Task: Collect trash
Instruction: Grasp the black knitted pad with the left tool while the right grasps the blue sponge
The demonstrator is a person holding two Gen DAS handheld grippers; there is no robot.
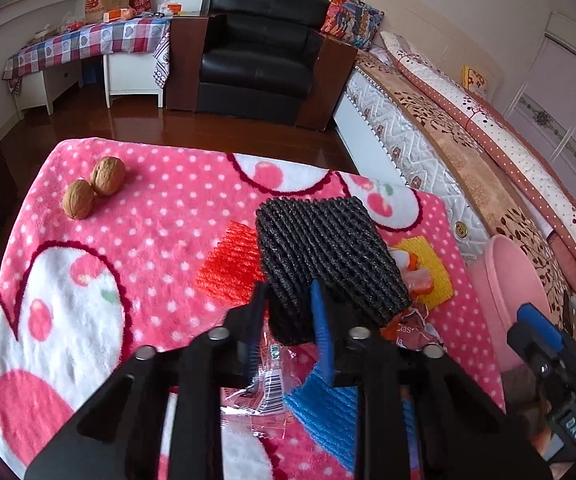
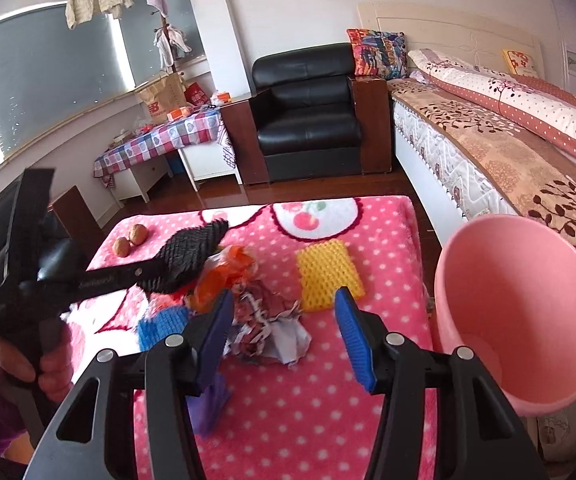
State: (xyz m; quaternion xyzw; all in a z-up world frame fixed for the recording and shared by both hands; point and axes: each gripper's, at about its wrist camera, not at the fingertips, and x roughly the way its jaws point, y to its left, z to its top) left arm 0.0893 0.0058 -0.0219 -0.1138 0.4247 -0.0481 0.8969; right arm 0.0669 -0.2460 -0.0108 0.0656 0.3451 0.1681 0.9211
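Note:
My left gripper (image 1: pixel 290 304) is shut on a black foam net (image 1: pixel 324 252), which hangs lifted above the pink dotted blanket (image 1: pixel 159 216). Under it lie a red foam net (image 1: pixel 229 264), a clear plastic wrapper (image 1: pixel 263 392) and a blue foam net (image 1: pixel 328 408). In the right wrist view my right gripper (image 2: pixel 283 300) stands open over crumpled paper trash (image 2: pixel 267 324); its left pad is close to the paper and its right pad is apart from it. Orange plastic (image 2: pixel 223 272) and a yellow foam net (image 2: pixel 328 276) lie just beyond. The black foam net (image 2: pixel 191 252) shows at the left.
A pink bin (image 2: pixel 520 320) stands tilted at the blanket's right edge, beside the bed (image 2: pixel 488 160). Two walnuts (image 1: pixel 91 188) lie at the far left corner. A purple scrap (image 2: pixel 211 400) lies under my right gripper. A black armchair (image 1: pixel 259 60) stands behind, on wooden floor.

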